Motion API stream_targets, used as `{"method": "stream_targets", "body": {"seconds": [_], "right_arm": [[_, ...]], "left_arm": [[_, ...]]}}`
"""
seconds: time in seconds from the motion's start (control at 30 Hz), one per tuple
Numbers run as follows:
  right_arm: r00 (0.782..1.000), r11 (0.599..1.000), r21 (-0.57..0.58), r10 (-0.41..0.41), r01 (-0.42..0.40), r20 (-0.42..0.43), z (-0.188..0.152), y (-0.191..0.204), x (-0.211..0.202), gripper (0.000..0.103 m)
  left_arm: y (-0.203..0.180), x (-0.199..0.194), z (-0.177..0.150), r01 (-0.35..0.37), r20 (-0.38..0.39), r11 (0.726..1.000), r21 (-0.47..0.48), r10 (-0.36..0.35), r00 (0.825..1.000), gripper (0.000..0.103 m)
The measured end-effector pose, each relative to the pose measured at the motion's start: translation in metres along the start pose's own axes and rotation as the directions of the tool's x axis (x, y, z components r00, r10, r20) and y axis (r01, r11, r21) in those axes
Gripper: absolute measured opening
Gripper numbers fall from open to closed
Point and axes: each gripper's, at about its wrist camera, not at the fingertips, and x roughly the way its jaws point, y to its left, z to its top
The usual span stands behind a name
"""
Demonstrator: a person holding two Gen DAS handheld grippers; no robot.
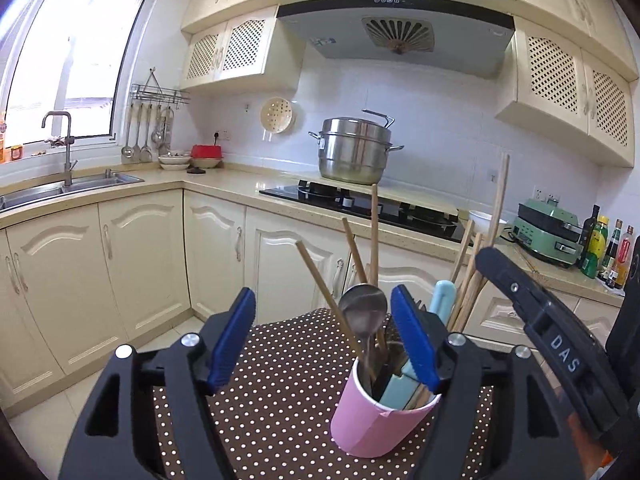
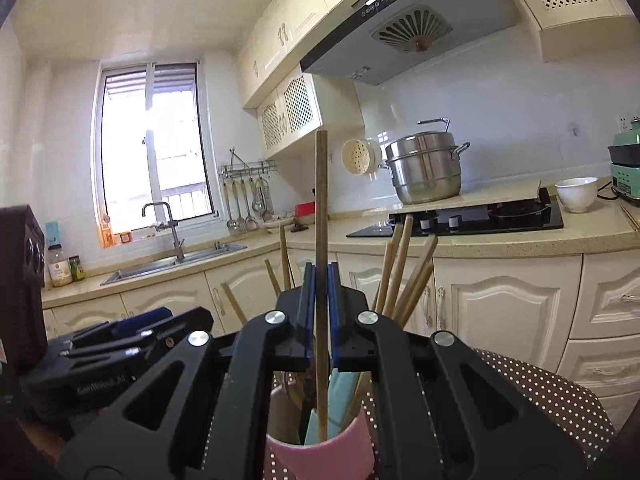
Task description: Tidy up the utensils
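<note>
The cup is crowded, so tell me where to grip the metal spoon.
Grip the metal spoon just under its bowl, on the narrow neck, coming from above. It stands bowl-up in the pink cup; chopsticks crowd its sides, and its handle is buried.

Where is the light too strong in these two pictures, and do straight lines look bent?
Left wrist view: the window is blown out to white, and the cabinets curve near the edge. Right wrist view: the window glares too, the range hood tilts and bows, and the corners are dark.
</note>
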Motion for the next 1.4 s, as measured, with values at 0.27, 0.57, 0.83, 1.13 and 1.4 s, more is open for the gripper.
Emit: {"method": "stream_targets", "body": {"seconds": [0.27,0.57,0.83,1.13,1.4], "right_arm": [[0.996,1.000,-0.021,-0.003,0.001,-0.092,-0.021,0.004,-0.001,0.006],[0.998,0.999,-0.046,0.004,-0.007,-0.058,-0.007,0.021,-0.028,0.031],[1.000,0.999,-0.030,-0.020,0.020,0.005,0.011,0.027,-0.067,0.063],[0.992,0.992,-0.025,-0.122,0.121,-0.032,0.024,0.051,-0.137,0.076],[0.984,0.985,-0.025,-0.172,0.171,-0.036,0.018,0.080,-0.196,0.089]], "left_arm": [[0.004,-0.015,-0.003,-0.030,-0.020,0.999,0.026,0.031,0.999,0.070],[0.005,-0.042,-0.004,-0.032,-0.027,0.999,0.042,0.033,0.999,0.073],[0.005,-0.085,0.000,-0.042,0.012,0.999,0.034,0.042,0.999,0.082],[0.001,-0.152,-0.006,-0.043,0.057,0.999,0.032,0.041,0.998,0.085],[-0.018,-0.212,-0.015,-0.002,0.083,0.996,0.091,-0.006,0.997,0.088]]}}
